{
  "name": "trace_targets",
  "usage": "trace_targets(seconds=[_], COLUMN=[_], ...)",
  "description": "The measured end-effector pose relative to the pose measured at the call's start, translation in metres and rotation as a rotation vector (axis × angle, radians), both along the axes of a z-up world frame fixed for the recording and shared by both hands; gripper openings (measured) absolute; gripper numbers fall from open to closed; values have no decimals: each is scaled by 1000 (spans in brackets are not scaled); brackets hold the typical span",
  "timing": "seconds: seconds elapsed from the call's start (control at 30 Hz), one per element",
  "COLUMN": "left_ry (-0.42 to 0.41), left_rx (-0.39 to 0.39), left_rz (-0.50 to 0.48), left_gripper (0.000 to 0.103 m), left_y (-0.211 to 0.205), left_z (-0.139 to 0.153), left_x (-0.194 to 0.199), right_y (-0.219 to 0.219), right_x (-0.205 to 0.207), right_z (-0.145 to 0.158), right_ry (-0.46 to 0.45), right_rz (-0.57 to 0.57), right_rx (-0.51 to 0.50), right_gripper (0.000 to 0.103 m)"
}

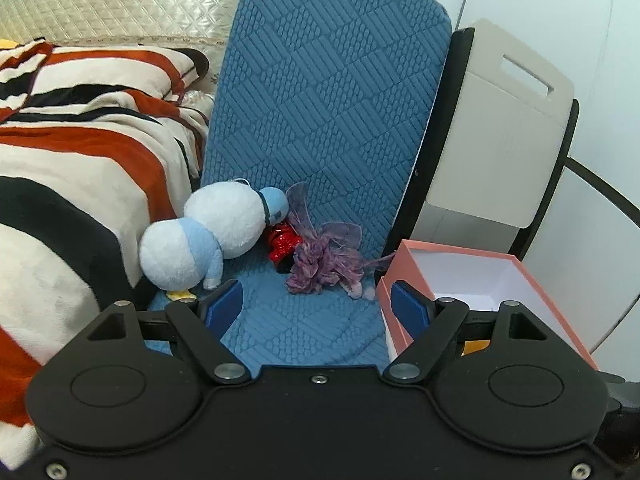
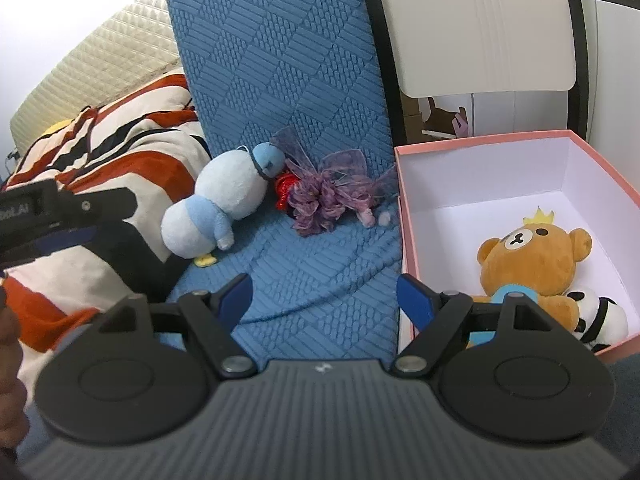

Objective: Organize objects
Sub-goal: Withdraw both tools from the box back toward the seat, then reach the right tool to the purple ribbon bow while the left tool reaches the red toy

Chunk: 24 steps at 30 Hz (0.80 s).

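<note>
Both grippers spread wide, empty: left gripper (image 1: 320,308), right gripper (image 2: 324,294). Blue-white plush (image 2: 224,204) lies on the blue cushion (image 2: 312,272), left side, against the striped blanket (image 2: 120,152). Long axis runs near-left to far-right, capped end far-right, touching the red foil item (image 2: 285,188) and purple ribbon flower (image 2: 328,196). Pink box (image 2: 404,216) right, holding bear (image 2: 532,256) and panda (image 2: 600,320). Risk: grabbing the plush probably drags ribbon along or catches blanket; round body may slip.

Both tools hang level and hold nothing. The left tool (image 1: 318,310) has its blue fingers (image 1: 224,307) spread wide; the right tool (image 2: 326,298) is likewise agape.
</note>
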<state>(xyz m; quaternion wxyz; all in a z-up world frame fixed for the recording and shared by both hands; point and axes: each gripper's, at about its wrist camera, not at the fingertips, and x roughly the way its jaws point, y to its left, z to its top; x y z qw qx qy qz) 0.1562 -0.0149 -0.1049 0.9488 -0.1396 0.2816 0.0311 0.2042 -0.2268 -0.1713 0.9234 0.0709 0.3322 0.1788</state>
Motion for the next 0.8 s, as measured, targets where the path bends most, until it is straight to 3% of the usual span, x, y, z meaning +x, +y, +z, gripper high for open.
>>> trace_targets(seconds=[0.3, 0.4, 0.8], left_ry=[49, 80, 164], left_rx=[-29, -41, -73], left_rz=[-19, -28, -80], left_gripper=[80, 79, 74], left_y=[7, 11, 23], left_z=[-27, -36, -63], left_x=[55, 76, 175], right_y=[5, 8, 43], right_x=[30, 45, 103], right_z=[-18, -27, -45], right_ry=[-38, -11, 1], right_rz=[0, 8, 122], right_rx=[6, 20, -18], right_gripper=[80, 77, 73])
